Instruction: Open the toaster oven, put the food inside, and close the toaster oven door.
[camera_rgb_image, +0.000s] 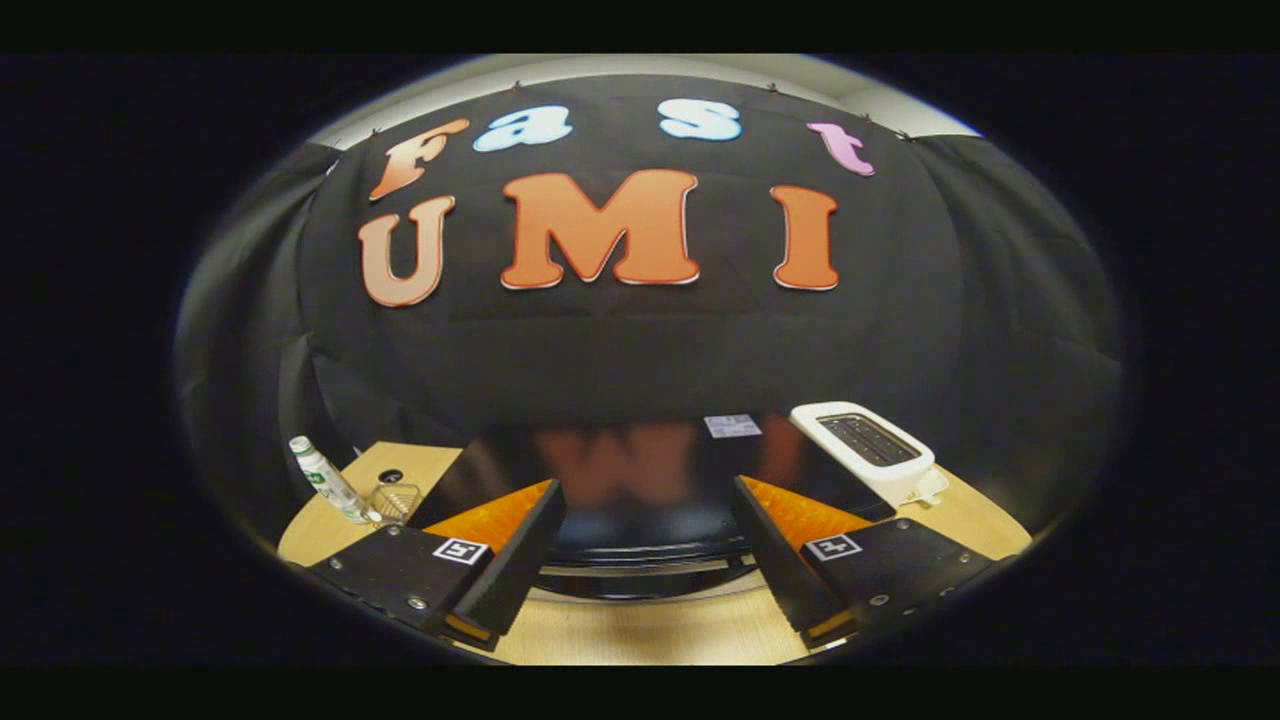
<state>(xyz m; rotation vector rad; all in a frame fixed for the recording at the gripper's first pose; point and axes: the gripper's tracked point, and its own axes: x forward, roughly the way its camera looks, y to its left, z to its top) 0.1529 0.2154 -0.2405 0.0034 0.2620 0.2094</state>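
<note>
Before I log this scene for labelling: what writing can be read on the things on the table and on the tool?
Sticker on the toaster oven: too small to read.
Bottle label: blurred, unreadable.
Square markers on the tool: coded patterns, no words; its fingers are spread open, with the oven just ahead.
White toaster: no text visible.

The tool (640, 555) has two broad wedge-shaped fingers (510, 560), each mounted on a flat dark matte block. Every block carries a small square black-and-white marker tag (461, 550) near its inner corner (the other tag (833, 546) sits mirrored on the opposite block). Small round screw heads (416, 604) dot the blocks' top faces. The fingers stand wide apart, gripping nothing.
</note>
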